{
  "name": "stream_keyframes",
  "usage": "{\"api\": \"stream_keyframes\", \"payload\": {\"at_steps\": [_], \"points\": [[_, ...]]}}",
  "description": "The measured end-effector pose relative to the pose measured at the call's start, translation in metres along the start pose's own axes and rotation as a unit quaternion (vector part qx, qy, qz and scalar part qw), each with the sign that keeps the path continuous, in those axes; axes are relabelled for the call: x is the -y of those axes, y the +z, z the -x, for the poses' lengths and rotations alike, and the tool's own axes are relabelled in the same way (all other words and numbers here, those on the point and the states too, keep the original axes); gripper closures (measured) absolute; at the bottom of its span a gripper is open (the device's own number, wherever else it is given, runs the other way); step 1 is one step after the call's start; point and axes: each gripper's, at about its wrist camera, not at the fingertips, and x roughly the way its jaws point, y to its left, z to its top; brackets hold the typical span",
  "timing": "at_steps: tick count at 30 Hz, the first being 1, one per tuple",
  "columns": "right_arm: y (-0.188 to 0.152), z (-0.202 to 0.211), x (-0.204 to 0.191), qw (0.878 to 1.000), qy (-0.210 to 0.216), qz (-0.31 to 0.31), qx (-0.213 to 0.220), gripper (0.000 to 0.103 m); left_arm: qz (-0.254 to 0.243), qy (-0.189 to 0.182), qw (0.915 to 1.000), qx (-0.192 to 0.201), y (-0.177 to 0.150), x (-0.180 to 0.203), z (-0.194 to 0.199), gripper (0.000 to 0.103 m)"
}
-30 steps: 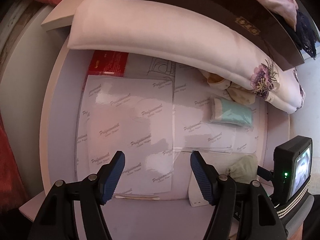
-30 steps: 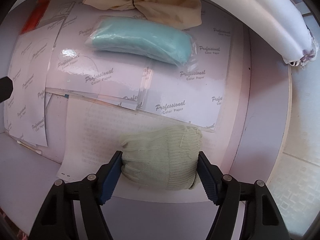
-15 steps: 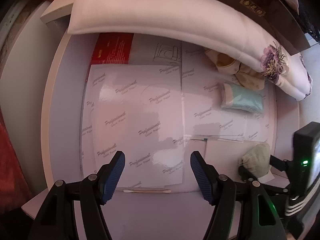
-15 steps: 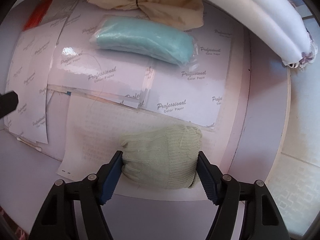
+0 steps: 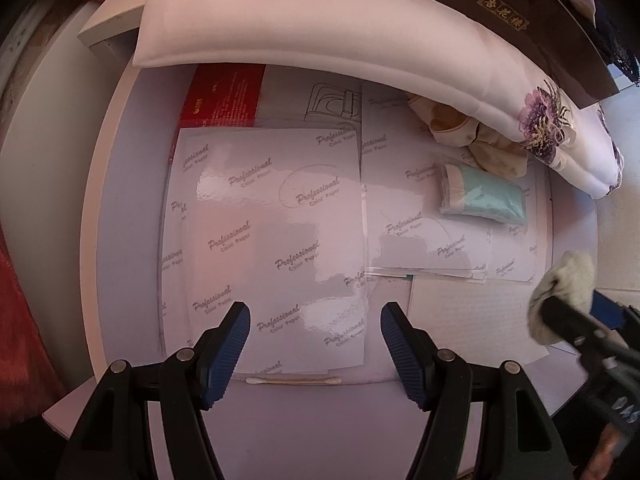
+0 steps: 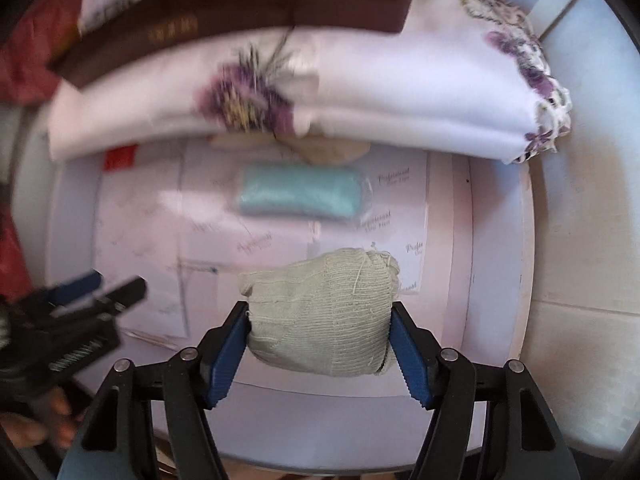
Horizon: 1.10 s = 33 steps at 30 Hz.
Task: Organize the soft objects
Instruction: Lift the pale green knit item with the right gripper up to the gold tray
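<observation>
Gripping a pale green knitted bundle [image 6: 320, 316] between their blue pads, the right tongs [image 6: 320, 344] hold it clear of the round white bench [image 6: 496, 280], the jaws pressing its two sides and having just been closing on it. In the left wrist view the same bundle [image 5: 564, 296] shows at the right edge, clamped in the right tongs [image 5: 576, 316]. The left tongs [image 5: 314, 340] hang released over the bench [image 5: 128, 240], jaws wide apart, nothing between them, above glossy sheets [image 5: 272, 240] printed "Professional Color Paper". A cotton swab [image 5: 294, 380] lies at the near edge of the sheets. Farther back, a teal packet [image 5: 480, 196] in clear wrap rests on the paper, just beside a tan crumpled cloth [image 5: 464, 128] that is tucked under a folded white floral cloth [image 5: 320, 32]. A dark box [image 5: 520, 4] with gold lettering sits on that cloth. A red booklet [image 5: 224, 96] peeks out beneath the fold. The right wrist view is blurred.
</observation>
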Motion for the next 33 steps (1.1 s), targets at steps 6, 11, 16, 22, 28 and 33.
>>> {"api": "stream_keyframes", "payload": {"at_steps": [6,11,16,22,28,33], "points": [[0.004,0.015,0.007,1.0,0.015,-0.021,0.014,0.034,-0.012,0.002,0.9999,0.002,-0.001,0.003,0.0,0.034],[0.002,0.029,0.007,0.999,0.021,-0.023,0.034,0.034,-0.04,0.009,0.9992,0.001,-0.004,0.014,-0.001,0.034],[0.005,0.041,0.012,0.998,0.022,-0.03,0.048,0.034,-0.066,0.017,0.9977,-0.002,-0.006,0.024,-0.002,0.034],[0.023,0.08,0.01,0.995,0.029,-0.023,0.089,0.034,-0.066,0.015,0.9977,0.005,-0.006,0.028,-0.003,0.034],[0.063,0.127,-0.013,0.988,0.046,0.017,0.147,0.034,-0.069,0.018,0.9974,0.004,-0.004,0.032,-0.005,0.034],[0.1,0.141,-0.04,0.983,0.053,0.043,0.171,0.034,-0.069,0.014,0.9975,0.008,-0.004,0.033,-0.003,0.034]]}}
